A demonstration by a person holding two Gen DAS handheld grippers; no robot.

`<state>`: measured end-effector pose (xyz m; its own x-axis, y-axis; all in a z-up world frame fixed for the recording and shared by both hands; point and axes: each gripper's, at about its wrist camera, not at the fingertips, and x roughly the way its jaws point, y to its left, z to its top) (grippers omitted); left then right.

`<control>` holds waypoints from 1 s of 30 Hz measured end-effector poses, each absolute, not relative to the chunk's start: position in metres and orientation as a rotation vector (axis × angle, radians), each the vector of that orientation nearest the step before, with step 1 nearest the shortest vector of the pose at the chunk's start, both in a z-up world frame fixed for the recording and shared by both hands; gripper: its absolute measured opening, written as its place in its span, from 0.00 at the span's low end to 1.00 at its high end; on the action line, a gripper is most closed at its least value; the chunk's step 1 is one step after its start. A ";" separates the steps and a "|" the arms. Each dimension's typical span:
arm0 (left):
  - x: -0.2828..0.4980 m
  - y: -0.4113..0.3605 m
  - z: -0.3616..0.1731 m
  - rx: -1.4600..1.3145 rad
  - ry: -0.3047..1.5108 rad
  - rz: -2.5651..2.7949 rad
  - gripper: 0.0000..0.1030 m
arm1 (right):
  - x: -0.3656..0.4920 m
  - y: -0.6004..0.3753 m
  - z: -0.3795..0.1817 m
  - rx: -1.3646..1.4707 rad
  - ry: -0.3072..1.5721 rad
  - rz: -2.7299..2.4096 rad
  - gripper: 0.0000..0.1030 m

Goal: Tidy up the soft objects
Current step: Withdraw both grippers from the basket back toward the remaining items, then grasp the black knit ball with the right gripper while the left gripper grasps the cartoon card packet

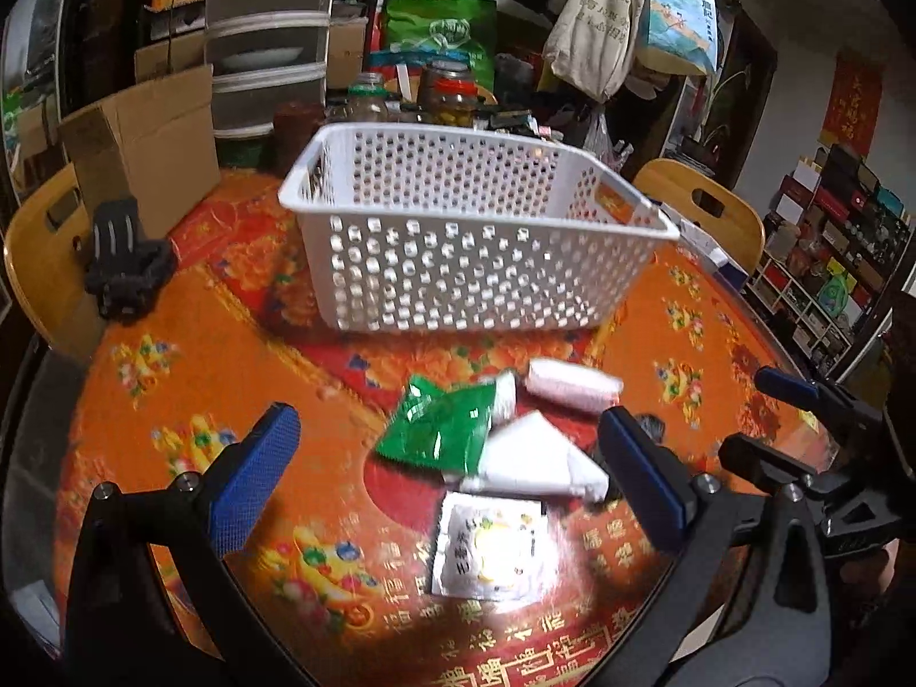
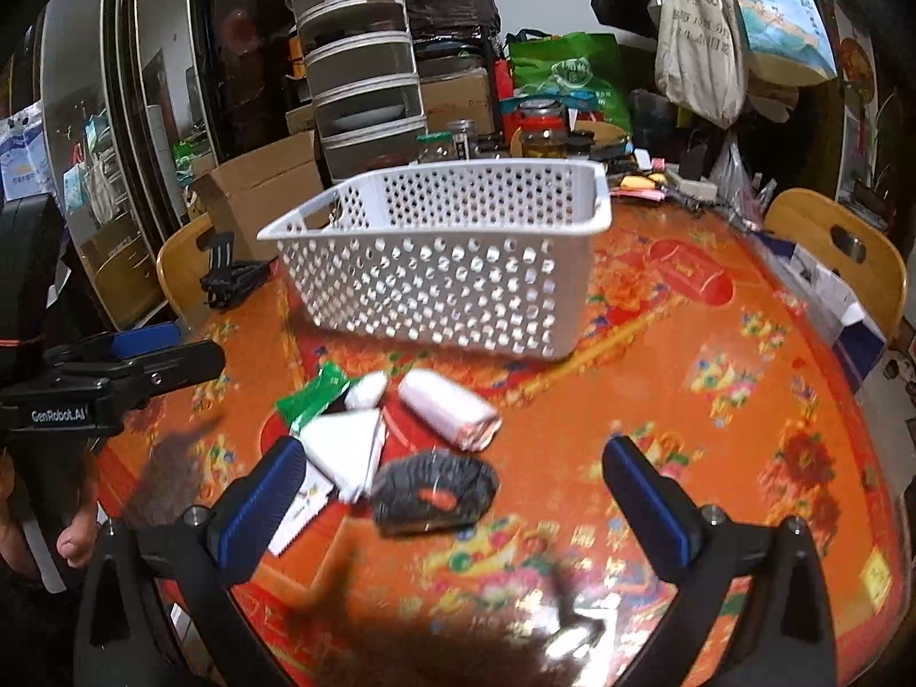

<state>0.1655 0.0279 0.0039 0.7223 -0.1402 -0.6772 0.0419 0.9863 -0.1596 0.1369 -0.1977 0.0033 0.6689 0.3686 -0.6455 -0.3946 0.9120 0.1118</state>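
Observation:
A white perforated basket [image 1: 458, 263] [image 2: 435, 280] stands on the red-orange tablecloth. In front of it lie a green packet [image 1: 441, 429] [image 2: 312, 398], a pink-white roll [image 1: 572, 383] [image 2: 446, 409], a white folded pack [image 1: 532, 458] [image 2: 346, 449], a silver sachet [image 1: 489, 549] and a dark knitted item [image 2: 432, 492]. My left gripper [image 1: 452, 481] is open above the packets. My right gripper [image 2: 452, 504] is open above the dark item. The right gripper shows in the left wrist view [image 1: 801, 401] and the left gripper in the right wrist view [image 2: 137, 349].
A black clamp-like object [image 1: 123, 269] [image 2: 229, 275] lies at the table's left edge. A cardboard box [image 1: 143, 154], jars [image 1: 446, 91] and drawers stand behind the basket. Wooden chairs [image 1: 704, 212] [image 2: 836, 246] flank the table.

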 end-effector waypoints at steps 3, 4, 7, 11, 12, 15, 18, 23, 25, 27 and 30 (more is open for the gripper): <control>0.162 0.027 -0.008 -0.147 0.764 -0.108 1.00 | 0.129 -0.196 -0.009 -0.034 0.722 0.437 1.00; 0.161 0.027 -0.014 -0.149 0.767 -0.110 1.00 | 0.127 -0.195 -0.013 -0.030 0.726 0.441 1.00; 0.156 0.023 -0.031 -0.157 0.796 -0.128 1.00 | 0.122 -0.193 -0.023 -0.019 0.733 0.450 0.95; 0.150 0.012 -0.056 -0.136 0.836 -0.143 0.99 | 0.121 -0.194 -0.038 -0.007 0.756 0.453 0.86; 0.148 0.010 -0.062 -0.132 0.845 -0.149 0.98 | 0.122 -0.194 -0.040 -0.004 0.762 0.457 0.83; 0.143 0.002 -0.077 -0.113 0.859 -0.160 0.96 | 0.125 -0.194 -0.046 -0.006 0.771 0.460 0.73; 0.142 -0.005 -0.089 -0.101 0.879 -0.171 0.90 | 0.127 -0.189 -0.050 -0.018 0.781 0.473 0.67; 0.143 -0.010 -0.097 -0.071 0.878 -0.154 0.86 | 0.132 -0.179 -0.058 -0.048 0.792 0.468 0.67; 0.142 -0.012 -0.097 -0.061 0.874 -0.152 0.86 | 0.135 -0.177 -0.059 -0.047 0.794 0.467 0.67; 0.142 -0.013 -0.097 -0.048 0.867 -0.142 0.83 | 0.139 -0.176 -0.060 -0.044 0.792 0.468 0.67; 0.142 -0.014 -0.098 -0.012 0.855 -0.110 0.75 | 0.143 -0.173 -0.062 -0.053 0.789 0.462 0.67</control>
